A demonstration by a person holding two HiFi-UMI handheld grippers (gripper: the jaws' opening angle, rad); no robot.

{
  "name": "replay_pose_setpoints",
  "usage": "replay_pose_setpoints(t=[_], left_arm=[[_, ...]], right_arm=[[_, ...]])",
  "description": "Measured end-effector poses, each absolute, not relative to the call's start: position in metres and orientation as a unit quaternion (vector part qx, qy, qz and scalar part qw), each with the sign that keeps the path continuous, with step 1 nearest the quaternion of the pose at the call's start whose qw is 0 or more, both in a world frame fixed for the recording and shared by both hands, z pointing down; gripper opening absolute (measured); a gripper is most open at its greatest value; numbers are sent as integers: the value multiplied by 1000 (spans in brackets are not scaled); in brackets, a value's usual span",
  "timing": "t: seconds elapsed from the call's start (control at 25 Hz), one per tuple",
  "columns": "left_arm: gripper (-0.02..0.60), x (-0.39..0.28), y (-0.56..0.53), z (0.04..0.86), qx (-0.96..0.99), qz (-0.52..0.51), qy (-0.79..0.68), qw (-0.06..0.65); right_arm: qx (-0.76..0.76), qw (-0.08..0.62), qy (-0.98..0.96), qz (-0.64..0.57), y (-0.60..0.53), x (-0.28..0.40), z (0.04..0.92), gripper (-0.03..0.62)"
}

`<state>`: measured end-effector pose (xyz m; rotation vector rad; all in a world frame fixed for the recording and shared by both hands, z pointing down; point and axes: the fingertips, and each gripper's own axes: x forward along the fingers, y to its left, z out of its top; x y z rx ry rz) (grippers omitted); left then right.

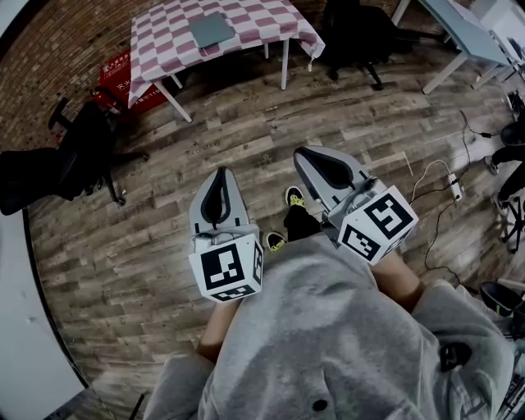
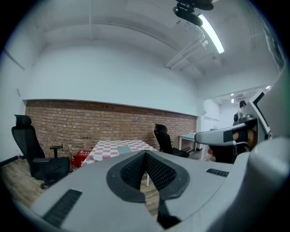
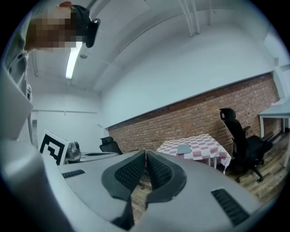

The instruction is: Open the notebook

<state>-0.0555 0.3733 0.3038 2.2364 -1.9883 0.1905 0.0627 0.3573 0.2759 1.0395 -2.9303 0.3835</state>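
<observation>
A person in a grey sweatshirt (image 1: 328, 328) is standing on a wooden floor (image 1: 123, 271) and holding both grippers out in front at waist height. In the head view the left gripper (image 1: 220, 182) is pointing toward 12 o'clock; the right gripper (image 1: 316, 160) is sitting just beside it at its 2 o'clock and pointing toward 11 o'clock. In each gripper view the two ribbed black pads are pressing together at the tips, so both sets of jaws are sitting closed with nothing between them.

The notebook (image 1: 212, 29), grey and closed, is lying flat on the table (image 1: 271, 20), which is wearing a pink-and-white checked cloth; in the head view the table is standing well apart from the grippers at 12 o'clock, near the brick wall (image 1: 57, 49). In the left gripper view the table is showing just above the jaw tips at 11 o'clock; in the right gripper view it is showing at 2 o'clock of the tips.

A red crate (image 1: 123, 78) is sitting on the floor at the table's 8 o'clock; one black office chair (image 1: 78, 156) is standing at the left gripper's 10 o'clock; another chair (image 1: 361, 33) is standing at the table's 3 o'clock; a cable with a power strip (image 1: 455, 190) is trailing across the floor at the right gripper's 3 o'clock.
</observation>
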Motion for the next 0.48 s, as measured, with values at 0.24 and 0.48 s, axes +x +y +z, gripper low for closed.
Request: replay_pose_setpoints(t=[0.24, 0.48], left_arm=[[9, -60, 365, 302, 738, 65, -668, 67], [9, -70, 338, 303, 731, 72, -676, 61]], right_arm=[[328, -5, -938, 112, 349, 57, 273, 32], [330, -1, -937, 112, 322, 50, 280, 32]])
